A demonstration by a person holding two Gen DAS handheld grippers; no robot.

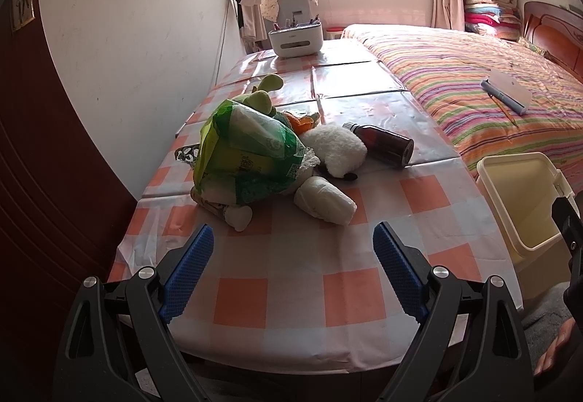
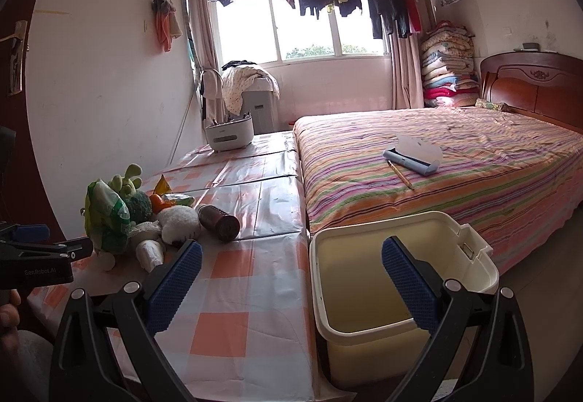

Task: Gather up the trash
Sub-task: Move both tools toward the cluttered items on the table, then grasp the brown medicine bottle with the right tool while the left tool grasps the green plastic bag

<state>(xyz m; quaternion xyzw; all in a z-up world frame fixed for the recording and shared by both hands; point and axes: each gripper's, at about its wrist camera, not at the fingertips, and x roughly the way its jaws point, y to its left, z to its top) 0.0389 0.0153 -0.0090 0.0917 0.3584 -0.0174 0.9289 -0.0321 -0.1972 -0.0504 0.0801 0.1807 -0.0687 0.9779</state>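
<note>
Bedroom: checkered surface (image 1: 291,292) beside a striped bed (image 2: 455,161), trash heaped at its left.
Both claws released, holding nothing: left claw (image 1: 293,238) just short of the green plastic bag (image 1: 244,150), crumpled paper wad (image 1: 324,200) and brown bottle (image 1: 386,143); right claw (image 2: 291,256) above the empty cream bin (image 2: 364,231) between surface and bed.

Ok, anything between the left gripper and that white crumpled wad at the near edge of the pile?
Nothing visible. The left gripper is open, with bare checked tablecloth between it and the white wad. The green bag lies beside the wad, to the left, not in front.
</note>
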